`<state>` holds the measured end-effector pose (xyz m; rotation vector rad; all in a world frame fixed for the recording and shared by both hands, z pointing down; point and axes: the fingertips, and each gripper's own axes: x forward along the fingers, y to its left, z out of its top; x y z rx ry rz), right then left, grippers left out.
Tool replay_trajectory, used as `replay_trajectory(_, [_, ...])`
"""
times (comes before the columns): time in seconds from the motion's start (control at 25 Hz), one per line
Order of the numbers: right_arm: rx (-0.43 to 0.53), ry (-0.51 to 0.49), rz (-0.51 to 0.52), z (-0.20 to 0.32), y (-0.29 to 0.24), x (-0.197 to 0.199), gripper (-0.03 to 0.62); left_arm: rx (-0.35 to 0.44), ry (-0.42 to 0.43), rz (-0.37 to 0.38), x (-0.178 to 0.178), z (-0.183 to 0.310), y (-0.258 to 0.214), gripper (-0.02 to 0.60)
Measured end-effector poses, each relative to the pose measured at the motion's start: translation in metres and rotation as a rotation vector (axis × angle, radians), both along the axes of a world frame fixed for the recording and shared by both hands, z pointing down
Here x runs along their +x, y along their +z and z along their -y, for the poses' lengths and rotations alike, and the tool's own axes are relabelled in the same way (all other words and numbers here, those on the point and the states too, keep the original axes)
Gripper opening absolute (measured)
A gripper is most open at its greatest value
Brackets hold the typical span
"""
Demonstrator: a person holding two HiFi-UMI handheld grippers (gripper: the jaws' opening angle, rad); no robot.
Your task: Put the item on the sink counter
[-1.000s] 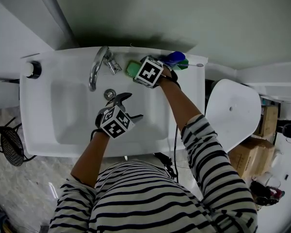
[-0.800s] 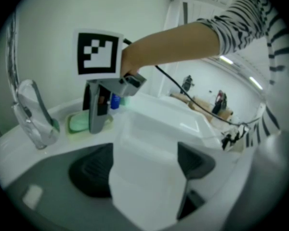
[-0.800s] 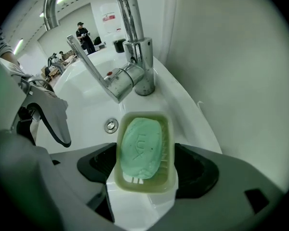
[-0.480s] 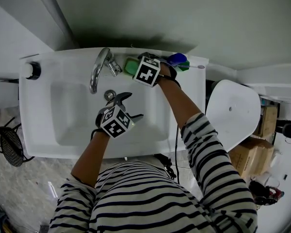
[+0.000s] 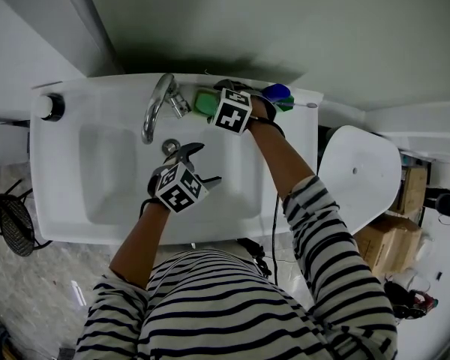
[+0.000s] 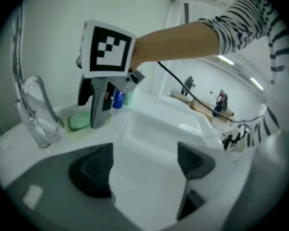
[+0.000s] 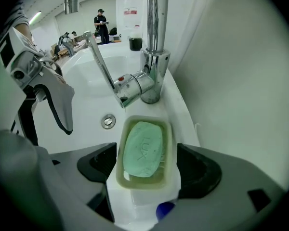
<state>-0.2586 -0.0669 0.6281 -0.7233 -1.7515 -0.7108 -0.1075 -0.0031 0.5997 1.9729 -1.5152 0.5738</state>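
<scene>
Soap dish (image 5: 205, 102) is seen in the head view on the worktop (image 5: 97, 90), at the jaws of the right gripper (image 5: 214, 105); the left gripper (image 5: 208, 163) is held over the basin (image 5: 105, 178). In the left gripper view, its jaws are spread wide, with nothing between them. In the right gripper view, the jaws are spread wide, the dish with green soap (image 7: 143, 148) lies between them, and the tap (image 7: 151, 57) stands just beyond.

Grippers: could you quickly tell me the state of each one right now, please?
Left gripper: open, nothing between its jaws.
Right gripper: open, jaws either side of the soap dish with its green soap, not closed on it.
</scene>
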Motion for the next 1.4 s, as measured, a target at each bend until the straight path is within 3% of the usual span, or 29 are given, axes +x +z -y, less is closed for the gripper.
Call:
replay_trajectory(0.16, [-0.006,0.031,0.087,0.000,-0.019,0.001,0.357,0.006,-0.006,0.007,-0.002,-0.002,-0.003,0.422])
replay_trajectory(0.4, [-0.060,0.179,0.234,-0.003,-0.044,0.023,0.357,0.007,-0.014,0.011,-0.002,-0.006,-0.004,0.422])
replay_trajectory(0.72, [-0.251,0.622,0.400,0.010,-0.043,0.048,0.357,-0.003,-0.045,0.030,-0.011,-0.014,-0.003,0.422])
replay_trajectory(0.96, [-0.290,0.822,0.409,0.016,-0.012,0.060,0.356,-0.010,-0.052,0.043,-0.012,-0.014,-0.002,0.419])
replay_trajectory(1.12, [-0.279,0.870,0.394,0.023,0.001,0.059,0.346,-0.026,-0.049,0.049,-0.011,-0.017,0.000,0.419])
replay_trajectory(1.16, [-0.269,0.871,0.395,0.025,0.002,0.058,0.323,-0.028,-0.050,0.050,-0.011,-0.017,0.000,0.419])
replay_trajectory(1.24, [-0.251,0.864,0.401,0.028,0.002,0.057,0.201,-0.030,-0.054,0.048,-0.012,-0.016,0.001,0.419])
replay_trajectory(1.4, [-0.244,0.848,0.404,0.030,0.003,0.055,0.199,-0.034,-0.051,0.046,-0.012,-0.013,0.001,0.419])
